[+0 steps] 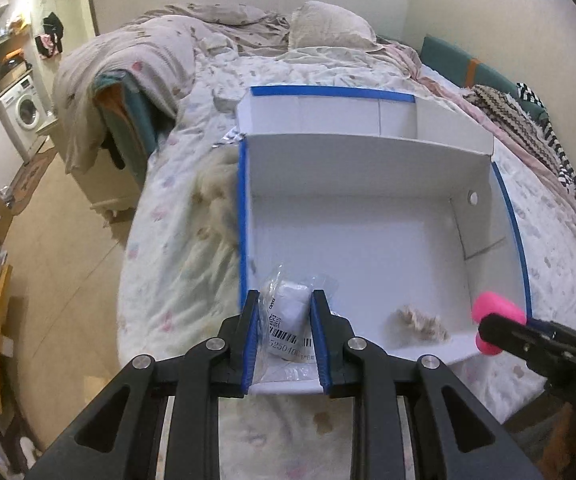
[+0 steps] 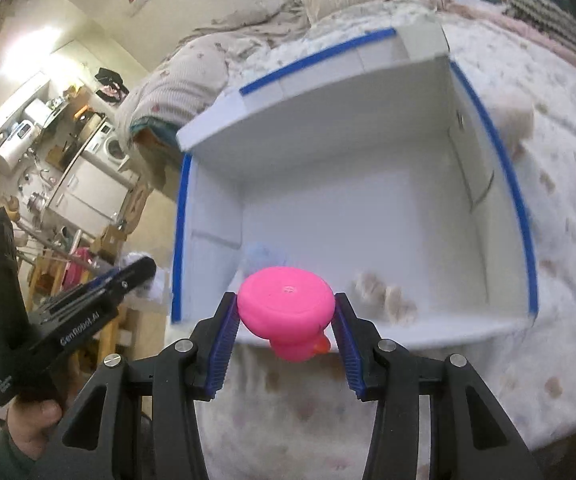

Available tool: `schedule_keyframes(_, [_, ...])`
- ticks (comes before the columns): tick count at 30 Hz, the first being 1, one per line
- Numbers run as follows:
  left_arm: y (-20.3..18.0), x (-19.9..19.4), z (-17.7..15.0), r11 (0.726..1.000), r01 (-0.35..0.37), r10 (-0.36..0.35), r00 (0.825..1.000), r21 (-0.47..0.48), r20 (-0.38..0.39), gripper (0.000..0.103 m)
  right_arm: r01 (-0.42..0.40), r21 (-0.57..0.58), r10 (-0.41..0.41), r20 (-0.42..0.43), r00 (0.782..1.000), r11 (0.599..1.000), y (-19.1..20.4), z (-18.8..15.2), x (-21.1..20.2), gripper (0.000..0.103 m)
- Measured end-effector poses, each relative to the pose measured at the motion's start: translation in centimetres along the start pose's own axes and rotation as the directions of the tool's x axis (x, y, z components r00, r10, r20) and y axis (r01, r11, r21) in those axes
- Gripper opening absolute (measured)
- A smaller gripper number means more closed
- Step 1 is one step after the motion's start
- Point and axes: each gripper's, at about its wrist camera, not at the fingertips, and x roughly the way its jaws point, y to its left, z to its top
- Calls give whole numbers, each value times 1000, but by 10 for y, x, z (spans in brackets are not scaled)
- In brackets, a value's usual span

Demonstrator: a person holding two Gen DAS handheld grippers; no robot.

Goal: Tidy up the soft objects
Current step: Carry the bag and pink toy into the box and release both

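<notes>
Pinching a bagged white bundle (image 1: 288, 322), the left tool (image 1: 284, 336) is hovering over the near edge of the white box (image 1: 351, 236) sitting on the bed (image 1: 176, 272). Beside it, the right tool (image 2: 286, 334) is gripping a pink rubber duck (image 2: 286, 307) above the same edge. Beige fluff (image 1: 419, 323) is lying inside the box.

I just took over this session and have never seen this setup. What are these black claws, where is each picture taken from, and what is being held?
There is no robot arm: a person holds a hand-held claw in each hand, each with its own camera looking along its fingers. The left view shows the left claw gripping a white bundle in a clear bag. The right view shows the right claw gripping a pink rubber duck. Both hover at the near edge of a white box on a bed. A beige fluffy piece lies inside.
</notes>
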Motion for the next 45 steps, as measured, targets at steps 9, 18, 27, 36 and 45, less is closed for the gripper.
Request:
schedule_keyframes(9, [-24,56,4,995,101,-101,994,11,-43,22,103,-40,-102,29,994,994,-16,26,37,50])
schedule_keyframes(18, [-23,89,-2,999,49,-48,993,10,-106,22,129,31,-128,-34,991,991,-40,18,57,50])
schedule_keyframes(27, [-18,90,-13,997,53,-46,994,60,-101,22,149,30,-149,-19,989,988,-45,17,58,50])
schedule_keyframes(36, [-28,101,-7,996,63,-55,991,66,-121,23,166,47,-162,-83,983,985,-53,17,76,50])
schedule_keyframes(45, [-27,86,-10,995,49,-42,996,85,-82,66,147,102,-142,-55,988,984,-57,19,68,78])
